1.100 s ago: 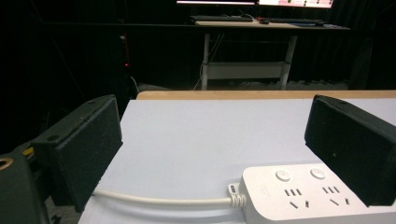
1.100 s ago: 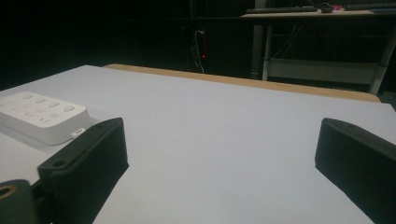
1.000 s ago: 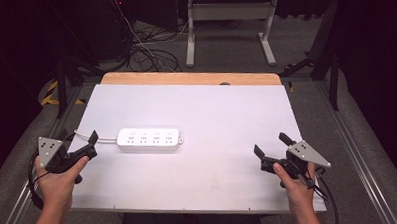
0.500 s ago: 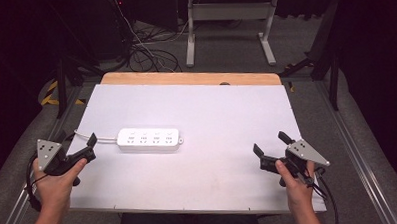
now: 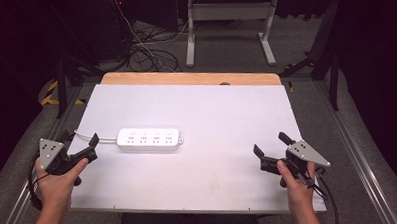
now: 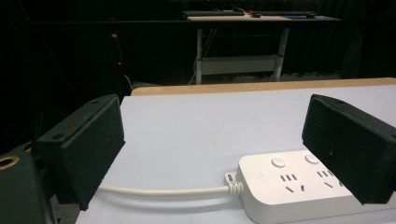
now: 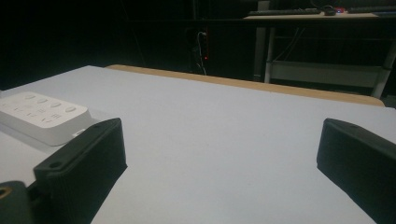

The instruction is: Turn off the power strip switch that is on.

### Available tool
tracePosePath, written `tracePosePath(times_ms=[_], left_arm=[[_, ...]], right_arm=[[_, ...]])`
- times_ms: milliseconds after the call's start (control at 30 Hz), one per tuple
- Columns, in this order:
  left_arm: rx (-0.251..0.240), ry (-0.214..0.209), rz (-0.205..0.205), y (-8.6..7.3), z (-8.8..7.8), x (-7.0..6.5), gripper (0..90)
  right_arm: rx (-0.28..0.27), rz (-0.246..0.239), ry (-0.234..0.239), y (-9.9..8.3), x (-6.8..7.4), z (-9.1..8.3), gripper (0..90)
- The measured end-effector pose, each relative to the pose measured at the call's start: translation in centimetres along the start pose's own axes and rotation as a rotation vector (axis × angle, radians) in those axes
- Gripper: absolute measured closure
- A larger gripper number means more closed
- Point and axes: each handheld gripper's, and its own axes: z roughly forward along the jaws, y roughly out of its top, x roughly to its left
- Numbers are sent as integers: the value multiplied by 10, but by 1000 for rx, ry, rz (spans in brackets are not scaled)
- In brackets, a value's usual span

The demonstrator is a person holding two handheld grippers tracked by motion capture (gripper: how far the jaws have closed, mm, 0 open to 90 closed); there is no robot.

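**Both jaws wide, power strip just ahead of my left**

My left hand-held gripper point(image 5: 90, 147) hovers at the left edge of the table point(image 5: 211, 111) with its 2 jaws spread wide and nothing between them. Just in front of it lies the white power strip point(image 5: 149, 139), flat on the table left of centre, its cord point(image 6: 163, 190) running out toward that edge. My right hand-held gripper point(image 5: 271, 152) is near the right front corner, jaws also apart and empty, well away from the strip.

I judge the reach risky in 1 way: the strip is long and smooth, so closing on its cord end alone could let it pivot or slide. Coming in too low could snag the cord and drag the strip off line.
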Motion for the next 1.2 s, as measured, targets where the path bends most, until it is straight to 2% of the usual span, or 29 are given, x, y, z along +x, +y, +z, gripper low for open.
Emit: tracePosePath(times_ms=[1200], left_arm=[[8,-1,-4,-3,-1,3,61]], right_arm=[[4,11,3,0,0,3,16]])
